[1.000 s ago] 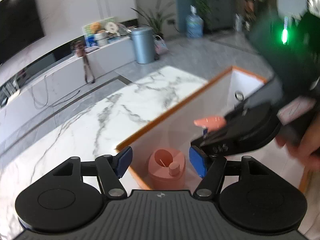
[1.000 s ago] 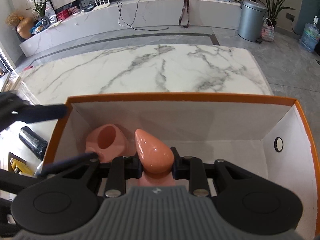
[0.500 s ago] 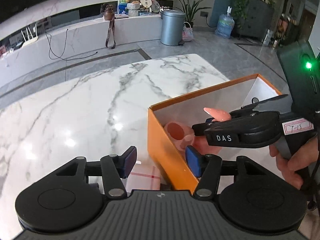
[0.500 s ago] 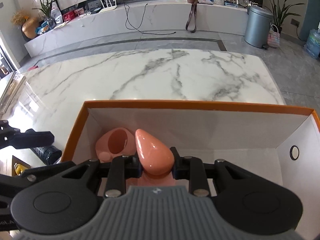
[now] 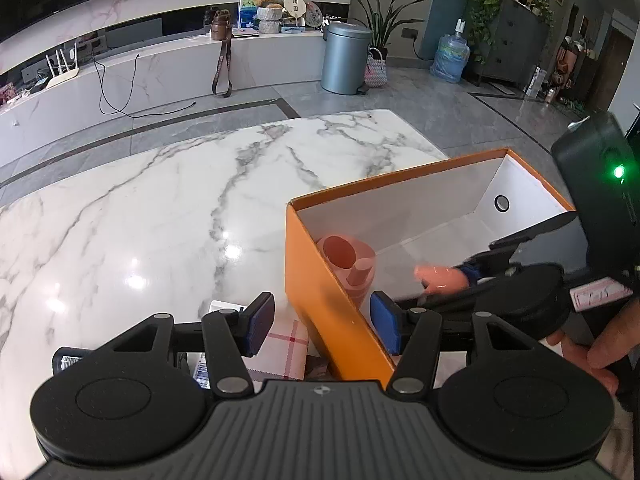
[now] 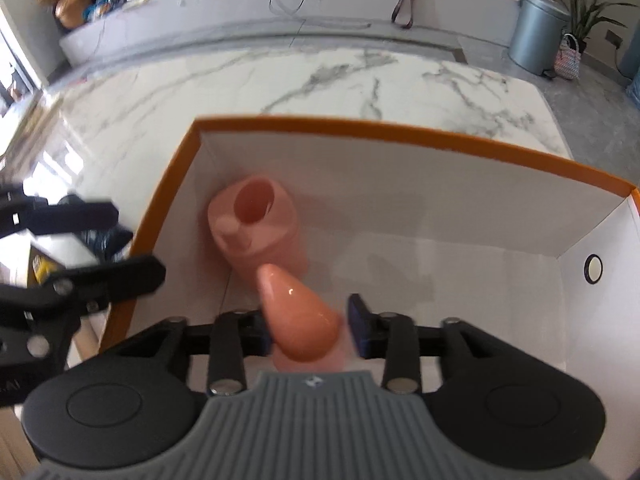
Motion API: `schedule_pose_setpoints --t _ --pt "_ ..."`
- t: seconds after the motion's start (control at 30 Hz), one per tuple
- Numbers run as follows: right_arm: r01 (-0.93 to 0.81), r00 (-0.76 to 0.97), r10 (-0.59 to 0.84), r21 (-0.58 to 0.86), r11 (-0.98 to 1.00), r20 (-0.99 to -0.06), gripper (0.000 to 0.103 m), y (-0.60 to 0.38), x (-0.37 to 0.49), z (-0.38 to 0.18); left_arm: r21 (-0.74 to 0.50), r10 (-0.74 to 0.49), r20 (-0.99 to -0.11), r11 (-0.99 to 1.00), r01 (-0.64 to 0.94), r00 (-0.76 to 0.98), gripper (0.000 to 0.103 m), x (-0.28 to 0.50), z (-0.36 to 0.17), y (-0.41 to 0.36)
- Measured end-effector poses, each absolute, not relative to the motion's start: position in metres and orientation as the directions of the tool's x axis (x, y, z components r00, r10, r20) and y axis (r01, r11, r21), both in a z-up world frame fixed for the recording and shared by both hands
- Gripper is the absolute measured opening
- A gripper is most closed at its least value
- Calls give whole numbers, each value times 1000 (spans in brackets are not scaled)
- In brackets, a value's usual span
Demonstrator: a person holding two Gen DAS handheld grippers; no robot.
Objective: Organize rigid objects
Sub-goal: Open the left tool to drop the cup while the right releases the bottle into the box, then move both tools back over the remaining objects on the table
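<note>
Pink cone [image 6: 300, 320] between right gripper [image 6: 308, 330] opening jaws, over orange box [image 6: 400, 130]

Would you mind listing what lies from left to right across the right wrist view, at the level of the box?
Left gripper outside the box → orange box wall → pink holder → pink cone between the opening right gripper's jaws → round hole in the box's right wall.
</note>
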State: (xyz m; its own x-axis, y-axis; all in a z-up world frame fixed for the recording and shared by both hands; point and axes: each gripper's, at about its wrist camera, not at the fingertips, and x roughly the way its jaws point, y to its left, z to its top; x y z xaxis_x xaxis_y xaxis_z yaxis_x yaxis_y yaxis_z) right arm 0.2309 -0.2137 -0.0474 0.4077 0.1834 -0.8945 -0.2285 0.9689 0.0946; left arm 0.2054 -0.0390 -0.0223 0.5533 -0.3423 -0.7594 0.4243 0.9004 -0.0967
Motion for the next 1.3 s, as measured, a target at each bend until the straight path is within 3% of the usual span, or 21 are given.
schedule_pose_setpoints --t 0.07,0.2,0.27,0.33,0.5,0.6,1.03,1.3 --pt "-259 383 174 76 963 -907 51 -211 229 -49 -98 -343 -759 900 424 553 66 205 -22 -40" --pt "-278 364 187 85 957 -912 42 -210 229 -48 -102 -347 -757 900 425 553 64 203 -20 -41" --pt "-290 345 177 75 954 -922 43 -207 227 -46 -106 -351 -753 900 424 556 64 203 -18 -39" --pt "-312 334 174 66 948 -926 51 -204 224 -44 -110 -353 -752 900 422 556 64 202 -17 -39" --pt "-338 291 139 34 940 -947 50 -199 219 -52 -113 -352 -754 902 417 555 64 201 -17 -38" --pt "-316 284 128 34 948 -950 43 -202 222 -58 -116 -354 -755 901 419 552 63 201 -18 -37" --pt "-258 333 145 58 965 -932 43 -197 239 -60 -126 -361 -750 901 416 554 63 198 -18 -35" --pt "-265 403 133 24 964 -905 47 -203 209 -32 -145 -374 -738 901 409 562 60 185 -8 -28"
